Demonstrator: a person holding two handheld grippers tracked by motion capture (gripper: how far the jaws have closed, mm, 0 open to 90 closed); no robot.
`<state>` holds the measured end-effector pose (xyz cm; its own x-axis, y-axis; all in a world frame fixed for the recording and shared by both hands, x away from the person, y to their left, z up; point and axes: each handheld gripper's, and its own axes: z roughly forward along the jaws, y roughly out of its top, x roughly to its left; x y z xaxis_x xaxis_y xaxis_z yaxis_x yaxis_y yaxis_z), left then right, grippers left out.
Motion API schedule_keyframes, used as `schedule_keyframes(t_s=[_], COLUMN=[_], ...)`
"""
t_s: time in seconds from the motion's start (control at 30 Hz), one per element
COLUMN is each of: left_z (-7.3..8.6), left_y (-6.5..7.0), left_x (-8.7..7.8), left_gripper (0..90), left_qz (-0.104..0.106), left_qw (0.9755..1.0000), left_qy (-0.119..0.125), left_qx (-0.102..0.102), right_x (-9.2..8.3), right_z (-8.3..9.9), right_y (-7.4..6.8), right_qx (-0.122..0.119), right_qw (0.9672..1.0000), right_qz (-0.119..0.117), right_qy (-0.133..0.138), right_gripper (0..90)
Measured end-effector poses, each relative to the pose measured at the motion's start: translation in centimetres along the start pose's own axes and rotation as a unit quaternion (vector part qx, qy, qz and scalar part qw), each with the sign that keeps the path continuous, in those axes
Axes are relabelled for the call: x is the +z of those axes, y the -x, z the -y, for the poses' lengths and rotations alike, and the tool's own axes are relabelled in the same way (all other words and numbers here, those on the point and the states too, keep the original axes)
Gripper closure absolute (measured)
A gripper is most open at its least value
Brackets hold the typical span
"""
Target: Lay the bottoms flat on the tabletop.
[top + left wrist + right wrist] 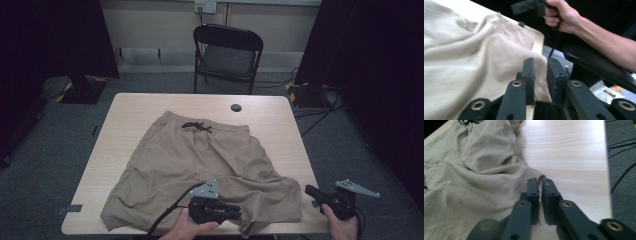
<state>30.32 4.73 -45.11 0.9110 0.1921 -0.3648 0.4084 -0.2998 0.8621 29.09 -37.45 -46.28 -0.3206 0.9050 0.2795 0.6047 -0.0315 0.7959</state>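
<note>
Left gripper: the black two-jaw left gripper [216, 210] sits at the near table edge over the hem of the near-right leg. In its own view the jaws [540, 75] stand a narrow gap apart, with a fold of fabric rising between them; whether they actually pinch it, I cannot tell.

Right gripper: the black two-jaw right gripper [320, 195] hangs just off the table's near-right corner, held in the person's right hand [341, 226]. In its own view the jaws [540, 185] are almost together, tips right at the outer corner of the leg hem. A sliver of cloth edge seems to sit between them, but a firm grip is not clear.

Shorts: the beige, lightweight fabric shorts with a black drawstring [200, 160] lie spread flat across the middle of the table, waistband at the far side, both legs toward the person, the right hem reaching the near edge.

Table: light wooden rectangular table [135, 107], bare beyond the waistband.

Beyond: black folding chair [227, 52] stands past the far edge.

Step in hand: my read, both grippers are taking hold of the near-right leg hem, likely to start a fold.

Next move: calls for a sure bite on both points, then lifting together so the cloth doesn't slip or drag.
</note>
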Motion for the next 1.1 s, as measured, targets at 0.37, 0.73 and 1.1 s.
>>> schedule_keyframes(t_s=[0.37, 0.73, 1.1], left_z=[-1.4, 2.0, 3.9], left_y=[-6.9, -13.4, -13.9], left_x=[-6.0, -11.5, -12.6], left_gripper=[67.5, 61.5, 52.9], left_qz=[-0.135, -0.252, -0.29], left_qw=[0.99, 0.962, 0.9512], left_qy=[0.015, -0.001, -0.035], left_qx=[-0.038, -0.105, -0.1], right_x=[6.8, 11.1, 8.2], right_z=[-3.9, -2.0, 1.5], right_y=[-5.0, -7.5, -8.8], right_qx=[-0.061, -0.104, -0.154], right_qw=[0.9944, 0.9879, 0.9813], right_qz=[-0.086, -0.058, -0.05], right_qy=[-0.015, -0.099, -0.104], right_gripper=[63.0, 26.3, 23.2])
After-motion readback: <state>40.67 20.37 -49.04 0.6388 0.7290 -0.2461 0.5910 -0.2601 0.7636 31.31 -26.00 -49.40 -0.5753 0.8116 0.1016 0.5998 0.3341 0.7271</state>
